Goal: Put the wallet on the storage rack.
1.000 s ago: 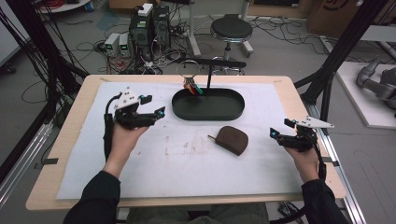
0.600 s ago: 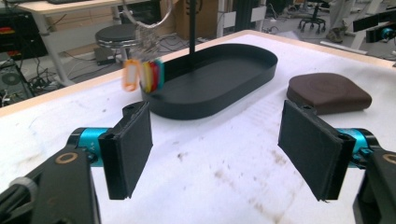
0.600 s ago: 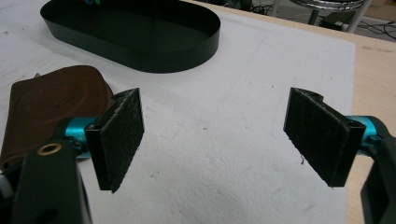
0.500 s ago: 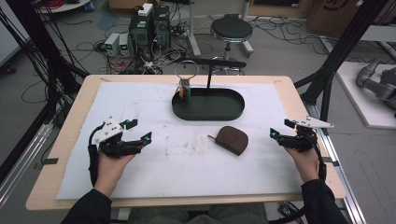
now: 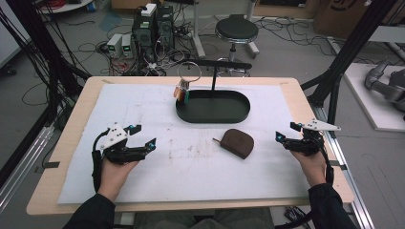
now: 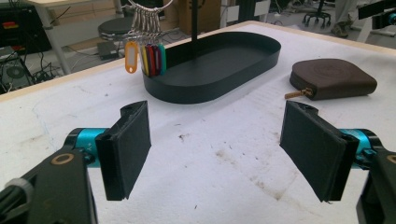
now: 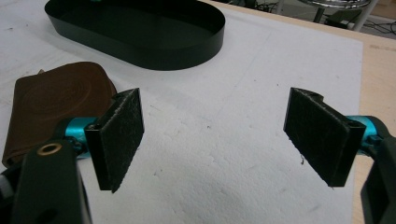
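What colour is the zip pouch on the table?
Dark brown; the pouch shows best in the left gripper view.

Even soft light — faint shadows, slight blur

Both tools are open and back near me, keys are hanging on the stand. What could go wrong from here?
The key bunch hangs from a ring on the stand's arm, just outside the black tray rim; a bump could swing it or perhaps tip the stand. The brown zip pouch lies flat on the white mat; a tool closing on it may just push it along. The left tool and right tool hold nothing.
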`<action>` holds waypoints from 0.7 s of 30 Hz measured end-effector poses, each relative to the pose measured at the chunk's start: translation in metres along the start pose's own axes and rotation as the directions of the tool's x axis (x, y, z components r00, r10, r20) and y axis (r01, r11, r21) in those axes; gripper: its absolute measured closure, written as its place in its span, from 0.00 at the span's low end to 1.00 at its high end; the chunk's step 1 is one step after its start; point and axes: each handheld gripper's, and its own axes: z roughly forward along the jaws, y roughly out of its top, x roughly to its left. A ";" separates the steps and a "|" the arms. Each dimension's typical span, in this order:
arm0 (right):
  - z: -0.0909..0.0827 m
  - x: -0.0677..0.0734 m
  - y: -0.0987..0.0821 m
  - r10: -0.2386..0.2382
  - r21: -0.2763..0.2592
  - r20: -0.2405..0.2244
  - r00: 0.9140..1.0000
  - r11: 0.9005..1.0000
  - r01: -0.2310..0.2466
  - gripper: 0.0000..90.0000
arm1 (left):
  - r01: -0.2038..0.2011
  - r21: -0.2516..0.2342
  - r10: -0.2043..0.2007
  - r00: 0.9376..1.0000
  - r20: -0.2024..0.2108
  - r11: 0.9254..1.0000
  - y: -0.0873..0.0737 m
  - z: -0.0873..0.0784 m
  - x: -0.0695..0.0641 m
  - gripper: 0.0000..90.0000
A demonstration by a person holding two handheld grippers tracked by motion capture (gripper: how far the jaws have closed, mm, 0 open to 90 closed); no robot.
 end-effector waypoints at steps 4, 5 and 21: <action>0.000 0.000 0.000 -0.003 0.004 -0.002 1.000 1.000 0.003 0.23 | -0.006 0.004 0.006 1.000 -0.007 1.000 -0.002 0.000 0.002 0.27; 0.001 0.000 0.000 -0.003 0.004 -0.001 1.000 1.000 0.003 0.23 | -0.005 0.005 0.005 1.000 -0.011 1.000 -0.002 0.000 0.003 0.27; 0.007 0.008 0.000 -0.022 0.023 -0.027 0.999 0.999 0.022 0.23 | -0.014 0.009 0.014 0.999 -0.031 1.000 -0.004 0.001 0.003 0.27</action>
